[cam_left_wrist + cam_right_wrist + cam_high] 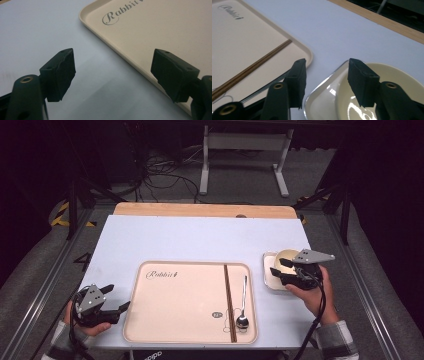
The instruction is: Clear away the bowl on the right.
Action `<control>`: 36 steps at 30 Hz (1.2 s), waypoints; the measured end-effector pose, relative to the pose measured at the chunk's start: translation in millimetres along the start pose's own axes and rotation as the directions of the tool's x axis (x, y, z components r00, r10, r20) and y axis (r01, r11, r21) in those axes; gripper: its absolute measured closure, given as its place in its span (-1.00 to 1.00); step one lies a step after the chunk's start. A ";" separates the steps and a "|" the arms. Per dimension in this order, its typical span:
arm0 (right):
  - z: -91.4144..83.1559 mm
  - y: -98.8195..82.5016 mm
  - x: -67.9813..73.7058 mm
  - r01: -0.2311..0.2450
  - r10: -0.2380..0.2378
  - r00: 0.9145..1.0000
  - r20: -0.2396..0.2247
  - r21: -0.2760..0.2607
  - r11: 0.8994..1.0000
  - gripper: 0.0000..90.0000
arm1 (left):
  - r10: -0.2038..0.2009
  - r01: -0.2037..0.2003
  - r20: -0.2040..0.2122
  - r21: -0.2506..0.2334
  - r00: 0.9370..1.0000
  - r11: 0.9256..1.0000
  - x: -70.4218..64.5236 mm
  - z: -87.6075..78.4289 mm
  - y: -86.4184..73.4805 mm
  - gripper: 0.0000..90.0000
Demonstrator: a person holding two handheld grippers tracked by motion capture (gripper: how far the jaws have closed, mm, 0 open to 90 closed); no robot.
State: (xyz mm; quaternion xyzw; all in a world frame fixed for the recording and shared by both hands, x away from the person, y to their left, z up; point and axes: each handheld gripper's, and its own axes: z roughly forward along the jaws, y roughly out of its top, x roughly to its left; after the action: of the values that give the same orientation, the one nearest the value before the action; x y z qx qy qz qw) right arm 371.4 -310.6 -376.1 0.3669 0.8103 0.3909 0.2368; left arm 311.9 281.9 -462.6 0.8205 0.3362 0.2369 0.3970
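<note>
- While nothing lies between its jaws, the left gripper [116, 299] rests at the near left corner of the table [200, 237], jaws spread wide and pointing toward the left rim of the tray [131, 305]; the left gripper view shows one pad over bare table, the other over the tray's edge.
- Tray: cream, shallow, lettered at its upper left; sits centred on the near half of the table.
- Chopsticks [229, 300]: brown pair, laid side by side along the tray's right part.
- Spoon [243, 304]: metal, just right of the chopsticks, bowl end nearest the person.
- Metal dish [268, 275]: right of the tray, apart from it, carrying a pale bowl [286, 256].
- Right gripper [279, 268]: held low over dish and bowl, jaws about half apart and empty; the right gripper view puts one pad outside the dish's rim, the other over the bowl.
- Handling note, as a judgement: to lift the bowl cleanly, the jaws should straddle one wall of it, then close squarely; a skewed bite may tip it.
- Right hand: wrist level, gripper pointing left and away.
</note>
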 end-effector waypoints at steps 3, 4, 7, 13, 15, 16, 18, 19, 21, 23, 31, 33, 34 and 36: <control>-1.5 -1.6 -11.9 -0.028 0.028 0.997 0.066 0.008 1.000 -0.07 | 0.001 -0.001 0.000 -0.004 1.000 1.000 0.6 0.2 0.8 -0.54; -1.9 -2.8 -16.1 -0.035 0.034 0.996 0.082 0.008 0.999 -0.09 | 0.001 -0.001 0.000 -0.002 1.000 1.000 0.9 0.5 0.6 -0.54; -4.7 -7.9 -27.2 -0.073 0.071 0.988 0.139 0.008 0.997 -0.14 | 0.002 -0.002 -0.001 0.002 1.000 1.000 0.7 0.5 -0.1 -0.54; -10.6 -21.8 -46.3 -0.150 0.146 0.969 0.199 0.009 0.989 -0.16 | 0.009 -0.009 -0.001 0.008 1.000 1.000 0.0 3.5 2.1 -0.54; -11.5 -26.5 -51.8 -0.182 0.177 0.963 0.204 0.005 0.983 -0.16 | 0.016 -0.016 0.000 0.010 1.000 1.000 -0.5 4.6 2.5 -0.54; -11.5 -28.9 -54.2 -0.202 0.197 0.961 0.196 0.005 0.979 -0.16 | 0.019 -0.019 0.001 0.013 1.000 1.000 -1.0 4.3 2.6 -0.54; -11.1 -32.8 -58.3 -0.223 0.217 0.958 0.190 0.013 0.975 -0.17 | 0.018 -0.018 -0.001 0.014 1.000 1.000 -1.6 3.8 2.7 -0.55; -10.8 -34.7 -60.5 -0.238 0.231 0.956 0.182 0.015 0.971 -0.17 | 0.019 -0.019 -0.002 0.015 1.000 1.000 -1.8 3.9 2.8 -0.55; -10.2 -38.3 -65.2 -0.266 0.260 0.951 0.169 0.015 0.964 -0.16 | 0.018 -0.018 -0.001 0.014 1.000 1.000 -3.0 4.2 3.0 -0.55; -11.4 -39.8 -67.8 -0.278 0.275 0.949 0.153 -0.003 0.961 -0.15 | 0.020 -0.020 -0.001 0.016 1.000 1.000 -3.1 4.5 3.1 -0.55; -17.9 -41.0 -70.6 -0.282 0.284 0.936 0.210 -0.039 0.959 -0.17 | 0.018 -0.018 -0.004 0.015 1.000 1.000 -2.5 4.5 3.0 -0.55; -15.3 -44.2 -73.5 -0.307 0.307 0.933 0.191 -0.027 0.951 -0.17 | 0.020 -0.020 0.001 0.015 1.000 1.000 -2.5 5.0 3.1 -0.55; -13.7 -45.7 -74.7 -0.319 0.317 0.929 0.190 -0.021 0.947 -0.18 | 0.020 -0.020 0.000 0.017 1.000 1.000 -2.6 5.1 3.1 -0.55; -10.2 -48.8 -78.0 -0.343 0.338 0.924 0.180 -0.007 0.939 -0.18 | 0.019 -0.019 0.000 0.017 1.000 1.000 -2.6 5.2 3.1 -0.55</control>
State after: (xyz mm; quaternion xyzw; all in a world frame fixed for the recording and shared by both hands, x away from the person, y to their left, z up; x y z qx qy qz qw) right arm 392.8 -396.8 -402.0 0.5384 0.7146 0.3815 0.2322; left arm 314.7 276.0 -463.4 0.8270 0.3303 0.2377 0.3879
